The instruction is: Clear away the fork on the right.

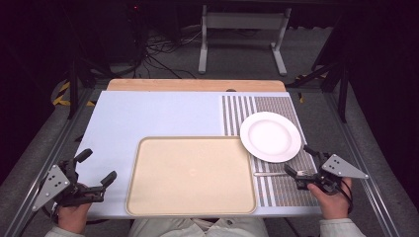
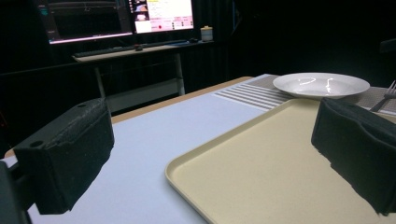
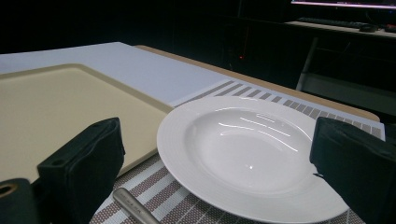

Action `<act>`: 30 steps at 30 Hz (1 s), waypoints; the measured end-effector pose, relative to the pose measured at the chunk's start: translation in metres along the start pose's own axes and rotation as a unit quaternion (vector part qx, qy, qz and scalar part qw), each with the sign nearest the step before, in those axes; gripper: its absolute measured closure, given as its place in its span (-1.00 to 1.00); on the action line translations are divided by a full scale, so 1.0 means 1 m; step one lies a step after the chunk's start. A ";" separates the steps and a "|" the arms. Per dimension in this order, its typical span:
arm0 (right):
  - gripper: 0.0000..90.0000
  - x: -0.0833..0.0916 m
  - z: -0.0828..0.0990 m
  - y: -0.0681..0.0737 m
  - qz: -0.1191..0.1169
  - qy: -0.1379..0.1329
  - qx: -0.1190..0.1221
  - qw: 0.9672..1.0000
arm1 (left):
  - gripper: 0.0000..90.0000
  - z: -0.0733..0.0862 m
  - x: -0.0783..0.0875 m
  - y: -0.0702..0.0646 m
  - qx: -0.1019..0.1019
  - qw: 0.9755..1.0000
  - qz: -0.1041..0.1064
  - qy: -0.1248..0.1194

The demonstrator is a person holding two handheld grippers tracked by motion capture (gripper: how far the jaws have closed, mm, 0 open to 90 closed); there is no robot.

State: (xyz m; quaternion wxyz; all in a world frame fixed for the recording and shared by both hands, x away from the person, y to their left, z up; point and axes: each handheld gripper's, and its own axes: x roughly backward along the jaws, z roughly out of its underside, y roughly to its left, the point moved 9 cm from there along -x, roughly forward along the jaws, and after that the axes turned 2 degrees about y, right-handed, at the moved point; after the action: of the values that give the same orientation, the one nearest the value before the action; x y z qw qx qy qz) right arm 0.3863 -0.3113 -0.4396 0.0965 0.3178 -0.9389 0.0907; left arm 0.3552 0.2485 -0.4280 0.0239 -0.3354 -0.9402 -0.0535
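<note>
A white plate (image 1: pixel 270 136) sits on a striped placemat (image 1: pixel 291 190) at the right of the table. A metal fork (image 1: pixel 276 174) lies on the mat just in front of the plate. A beige tray (image 1: pixel 190 175) lies empty at the front middle. My right gripper (image 1: pixel 299 160) is open, low over the mat, with its jaws facing the plate (image 3: pixel 243 149) and the fork handle (image 3: pixel 133 205) under its left jaw. My left gripper (image 1: pixel 97 167) is open to the left of the tray (image 2: pixel 280 177), holding nothing.
The pale blue table top (image 1: pixel 148 116) has a wooden strip (image 1: pixel 195 85) along its far edge. Metal rails run down both sides of the table. A white desk frame (image 1: pixel 242 39) and cables stand on the floor beyond. Lit monitors (image 2: pixel 116 16) are in the background.
</note>
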 end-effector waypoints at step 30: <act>-0.92 -0.015 -0.017 0.008 -0.024 0.003 0.016 1.000 | -1.00 0.001 0.000 -0.001 0.001 1.000 0.003 0.004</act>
State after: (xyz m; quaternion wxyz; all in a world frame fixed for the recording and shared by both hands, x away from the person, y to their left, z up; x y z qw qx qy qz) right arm 0.3953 -0.2927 -0.4277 0.0964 0.3419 -0.9289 0.1044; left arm 0.3549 0.2480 -0.4288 0.0279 -0.3379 -0.9393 -0.0533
